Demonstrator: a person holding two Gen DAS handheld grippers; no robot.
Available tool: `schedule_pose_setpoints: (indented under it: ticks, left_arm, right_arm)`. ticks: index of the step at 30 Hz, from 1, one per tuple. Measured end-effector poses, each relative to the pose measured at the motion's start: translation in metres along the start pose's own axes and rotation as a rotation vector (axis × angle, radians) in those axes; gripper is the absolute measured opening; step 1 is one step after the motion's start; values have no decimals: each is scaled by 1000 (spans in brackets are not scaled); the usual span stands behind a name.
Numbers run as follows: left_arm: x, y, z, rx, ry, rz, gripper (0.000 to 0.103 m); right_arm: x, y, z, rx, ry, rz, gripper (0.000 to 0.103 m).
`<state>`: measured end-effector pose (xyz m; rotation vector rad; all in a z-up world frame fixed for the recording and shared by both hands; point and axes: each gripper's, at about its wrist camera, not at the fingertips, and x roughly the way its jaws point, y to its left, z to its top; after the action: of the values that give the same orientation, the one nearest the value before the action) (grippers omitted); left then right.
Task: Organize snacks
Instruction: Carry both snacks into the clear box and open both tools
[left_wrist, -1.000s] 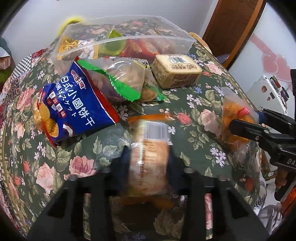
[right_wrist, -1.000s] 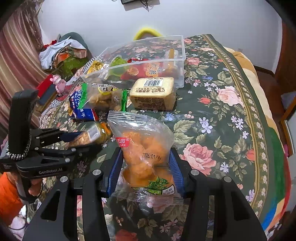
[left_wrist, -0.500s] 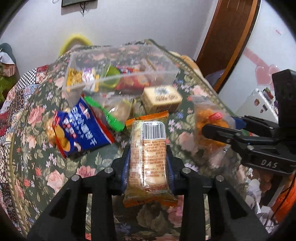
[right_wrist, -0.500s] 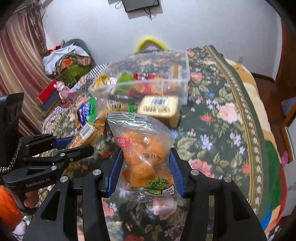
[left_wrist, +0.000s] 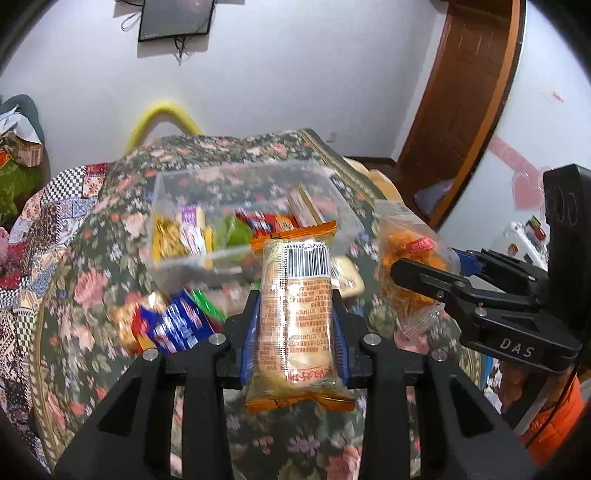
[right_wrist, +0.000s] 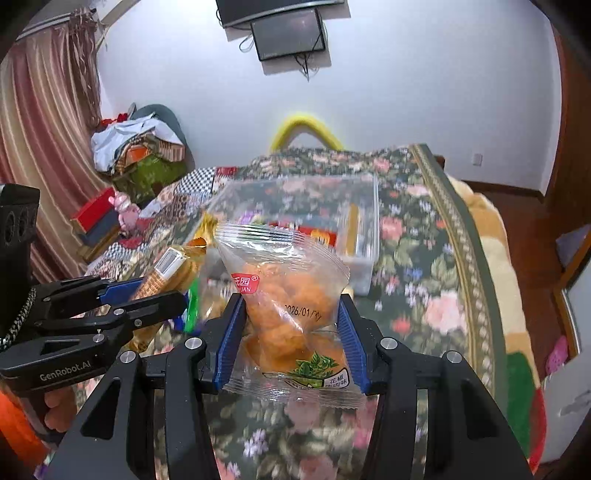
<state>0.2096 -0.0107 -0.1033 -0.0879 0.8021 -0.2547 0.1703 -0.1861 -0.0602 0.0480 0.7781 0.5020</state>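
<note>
My left gripper (left_wrist: 295, 325) is shut on an orange-edged biscuit packet (left_wrist: 295, 310) with a barcode, held above the flowered table. My right gripper (right_wrist: 291, 332) is shut on a clear bag of orange fried snacks (right_wrist: 284, 295), also lifted. Each gripper shows in the other's view: the right gripper (left_wrist: 436, 273) with its bag (left_wrist: 406, 251), the left gripper (right_wrist: 155, 291) with its packet (right_wrist: 173, 266). A clear plastic box (left_wrist: 243, 206) holding several snacks stands beyond both grippers; it also shows in the right wrist view (right_wrist: 365, 229).
A blue snack bag (left_wrist: 173, 325), a green-edged packet (left_wrist: 207, 306) and a tan cake pack (left_wrist: 347, 277) lie on the flowered tablecloth (left_wrist: 92, 280) in front of the box. A wooden door (left_wrist: 476, 99) is at the right, a cluttered chair (right_wrist: 144, 155) at the left.
Both grippers have risen with their packets and tilted up, so the table and box now sit lower and farther in view. The grips have not changed.
</note>
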Motion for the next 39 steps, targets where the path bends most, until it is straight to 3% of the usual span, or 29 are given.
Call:
schedule_pose_setpoints:
  ticks: [12,24,39]
  left_arm:
    - [36,35,45,-29,-14,79,34]
    - [83,69,82,-67,16,105,34]
    - [154,97,106,-117,152,115,34]
  right_arm:
    - [38,2,39,5,-19,11,47]
    - [93,-4,72,-16,16,-12,47]
    - [150,-22,88,-53,131,-38,47]
